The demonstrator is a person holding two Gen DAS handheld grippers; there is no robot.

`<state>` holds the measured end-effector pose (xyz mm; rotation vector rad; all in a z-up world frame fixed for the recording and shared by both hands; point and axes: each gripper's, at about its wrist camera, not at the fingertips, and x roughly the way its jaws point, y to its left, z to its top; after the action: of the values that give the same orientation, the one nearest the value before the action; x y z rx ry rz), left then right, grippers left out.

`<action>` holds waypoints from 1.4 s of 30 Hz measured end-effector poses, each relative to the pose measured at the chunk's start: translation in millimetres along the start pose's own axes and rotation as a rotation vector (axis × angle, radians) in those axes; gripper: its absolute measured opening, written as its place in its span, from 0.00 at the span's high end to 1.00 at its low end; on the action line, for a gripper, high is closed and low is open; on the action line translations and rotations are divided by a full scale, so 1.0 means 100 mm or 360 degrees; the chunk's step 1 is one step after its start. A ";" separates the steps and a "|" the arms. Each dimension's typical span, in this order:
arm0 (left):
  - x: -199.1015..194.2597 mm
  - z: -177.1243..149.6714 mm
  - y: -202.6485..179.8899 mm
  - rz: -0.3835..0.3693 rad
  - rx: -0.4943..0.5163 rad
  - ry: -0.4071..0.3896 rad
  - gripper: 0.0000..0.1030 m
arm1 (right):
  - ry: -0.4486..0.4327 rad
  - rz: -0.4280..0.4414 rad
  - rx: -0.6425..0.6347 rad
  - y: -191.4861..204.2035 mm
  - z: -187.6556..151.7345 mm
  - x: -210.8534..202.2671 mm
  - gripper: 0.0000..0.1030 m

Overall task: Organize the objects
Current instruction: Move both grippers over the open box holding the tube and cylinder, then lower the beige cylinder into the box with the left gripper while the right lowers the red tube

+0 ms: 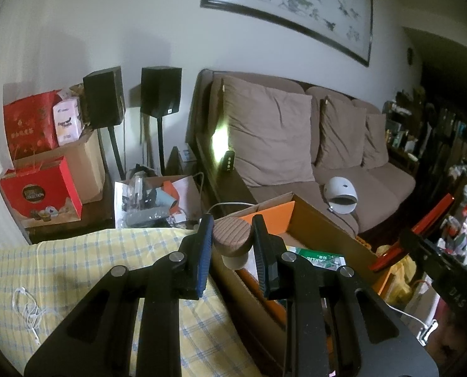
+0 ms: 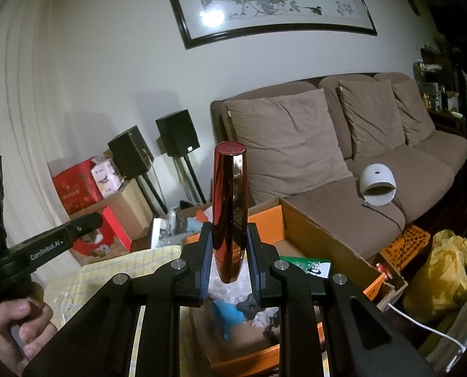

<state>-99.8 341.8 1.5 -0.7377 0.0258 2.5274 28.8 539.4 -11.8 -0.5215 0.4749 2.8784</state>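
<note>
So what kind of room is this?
Most likely a living room in someone's home: there is a long brown sofa with cushions, a big framed painting on the wall, and two black speakers on stands beside it.

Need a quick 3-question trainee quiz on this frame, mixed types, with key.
1. True or false: the left gripper is empty.
2. The right gripper holds: A) a blue toy B) a red metallic tube C) a cable.
3. Fill in: the white domed device rests on the ____.

Key: 1 false, it grips a wooden-topped stopper. 2 B. 3 sofa.
</note>
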 end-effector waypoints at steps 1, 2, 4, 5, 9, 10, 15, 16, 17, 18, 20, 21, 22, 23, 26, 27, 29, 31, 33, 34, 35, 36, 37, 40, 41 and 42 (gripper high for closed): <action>0.00 0.00 -0.01 -0.0002 0.0003 -0.0001 0.78 | 0.0005 -0.0006 0.0004 -0.02 0.00 0.00 0.81; 0.01 0.00 -0.01 -0.0004 0.0004 0.0000 0.78 | 0.0012 -0.0008 0.0005 -0.03 0.00 0.02 0.81; 0.02 0.00 -0.02 -0.0006 0.0004 0.0002 0.78 | 0.0026 -0.0021 0.0007 -0.07 0.00 0.04 0.81; 0.04 0.00 -0.02 -0.0008 0.0005 0.0006 0.78 | 0.0028 -0.0034 0.0012 -0.10 0.00 0.04 0.81; 0.08 -0.01 -0.07 0.0000 0.0037 0.0009 0.78 | 0.0037 -0.0064 0.0041 -0.19 -0.01 0.05 0.81; 0.09 -0.01 -0.08 0.0011 0.0054 0.0004 0.78 | 0.0039 -0.0070 0.0047 -0.21 -0.02 0.05 0.81; 0.11 0.00 -0.15 0.0029 0.0105 -0.0009 0.78 | 0.0060 -0.0088 0.0070 -0.30 -0.02 0.08 0.81; 0.11 -0.01 -0.17 0.0029 0.0110 -0.0012 0.78 | 0.0064 -0.0091 0.0072 -0.30 -0.03 0.09 0.81; 0.12 -0.01 -0.18 0.0029 0.0117 -0.0016 0.78 | 0.0069 -0.0094 0.0073 -0.31 -0.03 0.10 0.81; 0.12 -0.01 -0.20 0.0029 0.0122 -0.0018 0.78 | 0.0074 -0.0096 0.0074 -0.31 -0.03 0.11 0.81; 0.12 -0.02 -0.22 0.0023 0.0130 -0.0016 0.78 | 0.0081 -0.0096 0.0073 -0.32 -0.04 0.13 0.81; 0.13 -0.02 -0.23 0.0020 0.0133 -0.0014 0.78 | 0.0083 -0.0096 0.0072 -0.32 -0.04 0.13 0.81; 0.13 -0.03 -0.23 0.0017 0.0137 -0.0011 0.78 | 0.0083 -0.0097 0.0072 -0.32 -0.04 0.14 0.81; 0.14 -0.03 -0.24 0.0016 0.0141 -0.0010 0.78 | 0.0084 -0.0095 0.0070 -0.32 -0.04 0.14 0.81; 0.15 -0.04 -0.24 0.0015 0.0143 -0.0002 0.78 | 0.0090 -0.0097 0.0069 -0.32 -0.05 0.16 0.81; 0.16 -0.05 -0.23 0.0016 0.0141 -0.0001 0.78 | 0.0092 -0.0098 0.0069 -0.33 -0.05 0.16 0.81; 0.18 -0.05 -0.23 0.0019 0.0140 0.0004 0.78 | 0.0092 -0.0100 0.0070 -0.33 -0.06 0.16 0.81; 0.20 -0.05 -0.22 0.0022 0.0135 0.0011 0.78 | 0.0094 -0.0101 0.0070 -0.33 -0.06 0.17 0.81; 0.21 -0.07 -0.22 0.0024 0.0133 0.0013 0.78 | 0.0097 -0.0101 0.0071 -0.35 -0.06 0.17 0.81; 0.21 -0.07 -0.22 0.0028 0.0135 0.0013 0.78 | 0.0099 -0.0103 0.0072 -0.35 -0.06 0.17 0.81; 0.21 -0.07 -0.23 0.0035 0.0141 0.0008 0.78 | 0.0102 -0.0104 0.0072 -0.36 -0.06 0.18 0.81; 0.21 -0.08 -0.25 0.0044 0.0151 0.0001 0.78 | 0.0107 -0.0107 0.0070 -0.36 -0.07 0.18 0.81; 0.20 -0.08 -0.26 0.0048 0.0157 -0.0004 0.78 | 0.0108 -0.0111 0.0071 -0.37 -0.07 0.18 0.81; 0.20 -0.09 -0.27 0.0046 0.0164 -0.0007 0.78 | 0.0112 -0.0119 0.0074 -0.39 -0.07 0.19 0.81; 0.21 -0.09 -0.27 0.0044 0.0162 -0.0006 0.78 | 0.0111 -0.0127 0.0076 -0.40 -0.07 0.19 0.81; 0.21 -0.09 -0.28 0.0041 0.0161 -0.0003 0.78 | 0.0113 -0.0144 0.0079 -0.41 -0.06 0.19 0.81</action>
<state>-97.4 374.3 -14.1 -0.6988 0.1621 2.5305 22.6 577.6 -35.9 -0.6218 0.5184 2.7623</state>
